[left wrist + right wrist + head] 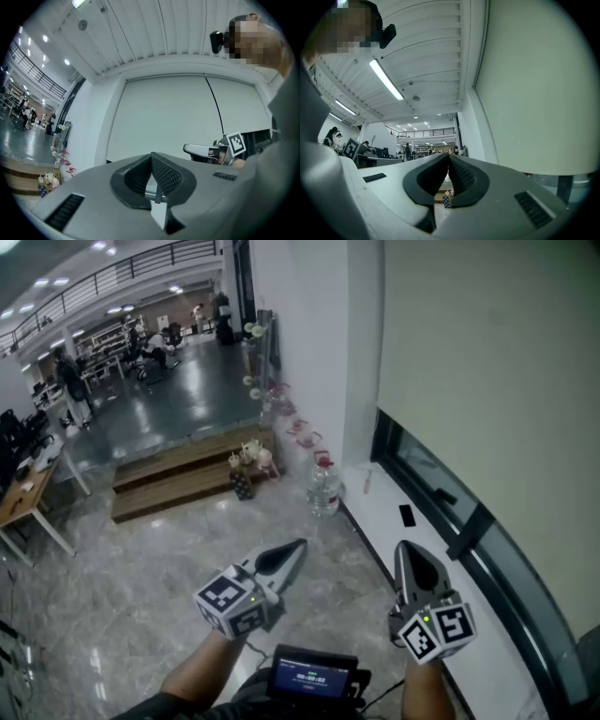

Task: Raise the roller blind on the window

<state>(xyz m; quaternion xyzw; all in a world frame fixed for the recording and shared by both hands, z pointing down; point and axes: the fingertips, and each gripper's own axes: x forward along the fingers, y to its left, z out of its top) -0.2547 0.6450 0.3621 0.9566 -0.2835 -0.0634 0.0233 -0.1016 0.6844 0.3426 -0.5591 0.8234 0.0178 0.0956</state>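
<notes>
While the roller blind (487,381) hangs low, you're at approach stage.
Closed, empty: left tongs (300,545), right tongs (403,549); next, grip its cord (213,103).

blind (487,362): matt cloth, upper right | floor (131,615): glossy stone tile | steps (178,479): wood | bottle (324,489): clear plastic, centre

Lit indoors from overhead: small ceiling spots (42,283) far off, one long strip light (386,79) close above. Dim and grey-green in the head view, with pale sheen on the glossy floor (178,399) and only soft shadows. Flat, even light over the roller blind (487,381). Strong fisheye bending in both gripper views, black at the corners; slightly soft throughout.
</notes>
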